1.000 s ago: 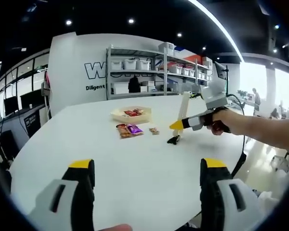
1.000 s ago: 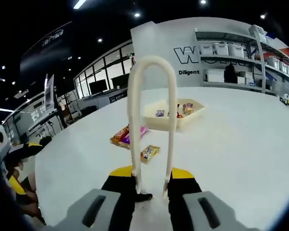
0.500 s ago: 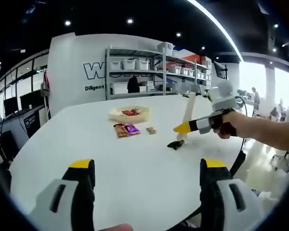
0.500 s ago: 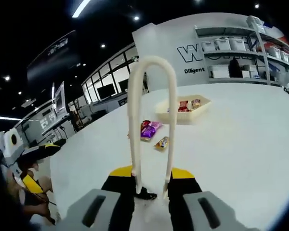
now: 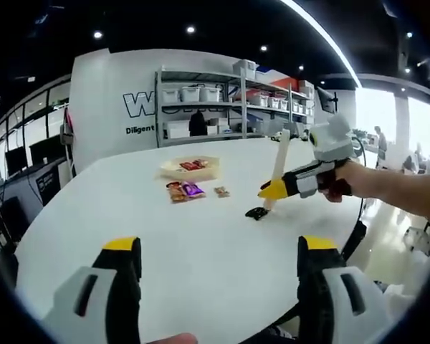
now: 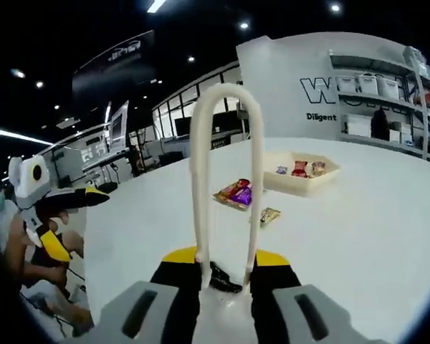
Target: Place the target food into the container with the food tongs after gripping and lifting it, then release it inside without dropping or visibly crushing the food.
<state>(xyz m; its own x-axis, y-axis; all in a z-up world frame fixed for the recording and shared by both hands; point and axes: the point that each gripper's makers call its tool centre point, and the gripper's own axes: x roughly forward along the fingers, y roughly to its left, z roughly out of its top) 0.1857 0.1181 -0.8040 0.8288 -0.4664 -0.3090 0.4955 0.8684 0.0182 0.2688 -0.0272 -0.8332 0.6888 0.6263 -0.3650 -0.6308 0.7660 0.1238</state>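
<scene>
White tabletop (image 6: 387, 236), broad and bare around the work, carried a cream tray (image 6: 301, 174) at 1 o'clock in the right gripper view. Cream tongs (image 6: 225, 186), clamped at their tips in the right gripper (image 6: 224, 266), stood loop-forward with arms spread, grasping nothing. Small wrapped snack (image 6: 269, 214) lay ahead at 1 o'clock, long axis slanting toward the tray; larger packets (image 6: 234, 193) sat beyond. Left gripper (image 5: 218, 269) hung open, well apart.

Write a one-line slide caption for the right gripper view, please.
Right hand-held gripper holds cream food tongs upright over a white table, facing snack packets and a tray.
</scene>
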